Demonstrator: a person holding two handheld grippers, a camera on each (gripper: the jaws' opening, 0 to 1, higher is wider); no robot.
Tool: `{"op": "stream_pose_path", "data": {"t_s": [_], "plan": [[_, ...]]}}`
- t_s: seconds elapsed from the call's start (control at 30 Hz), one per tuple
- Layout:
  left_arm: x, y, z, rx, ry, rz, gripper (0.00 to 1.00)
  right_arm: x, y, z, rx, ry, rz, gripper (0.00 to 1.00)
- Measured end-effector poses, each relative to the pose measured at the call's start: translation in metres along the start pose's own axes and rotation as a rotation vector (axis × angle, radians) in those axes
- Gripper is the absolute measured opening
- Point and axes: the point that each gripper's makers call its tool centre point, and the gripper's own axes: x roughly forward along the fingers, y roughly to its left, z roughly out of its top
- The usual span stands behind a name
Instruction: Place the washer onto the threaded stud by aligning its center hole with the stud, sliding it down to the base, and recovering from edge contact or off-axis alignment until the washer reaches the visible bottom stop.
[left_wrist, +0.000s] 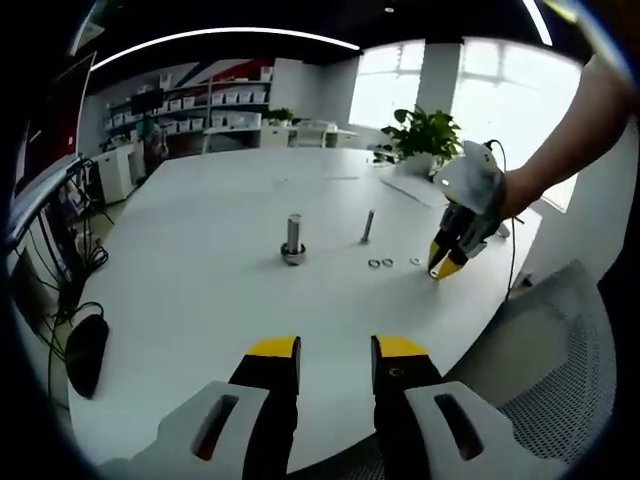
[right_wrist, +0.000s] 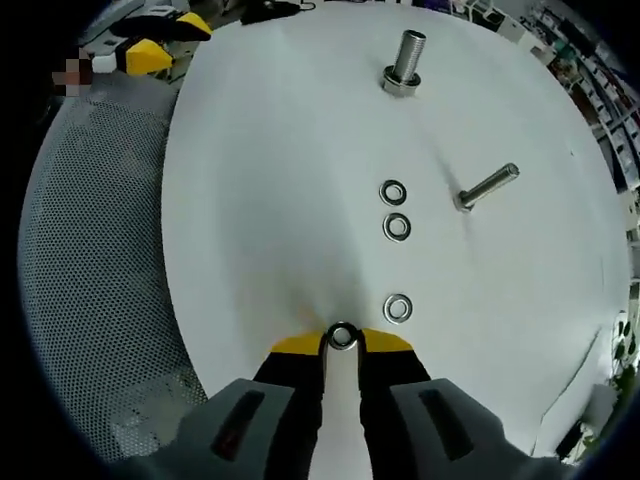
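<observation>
Right gripper (right_wrist: 342, 340) pinches a washer (right_wrist: 342, 336) at its tips, on the table (right_wrist: 260, 200). Left gripper (left_wrist: 335, 352) hangs released, jaws apart.

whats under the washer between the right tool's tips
The white table lies under the washer at the right tool; whether it rests flat or is lifted can't be told.
</observation>
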Motion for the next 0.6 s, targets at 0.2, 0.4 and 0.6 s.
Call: {"op": "stream_pose_path", "data": {"t_s": [0.2,0.4,0.6], "plan": [[0.000,0.001,0.000,-0.002,-0.003,0.003,0.26,0.001,0.000,0.001,0.023,-0.012,0.007,0.13],[-0.001,0.000,0.002,-0.007,-0.012,-0.002,0.26,-0.007,-0.008,0.015,0.101,-0.053,0.021,0.13],[0.000,-0.001,0.004,-0.008,-0.021,-0.007,0.26,-0.018,-0.025,0.034,0.108,-0.098,-0.004,0.13]]}}
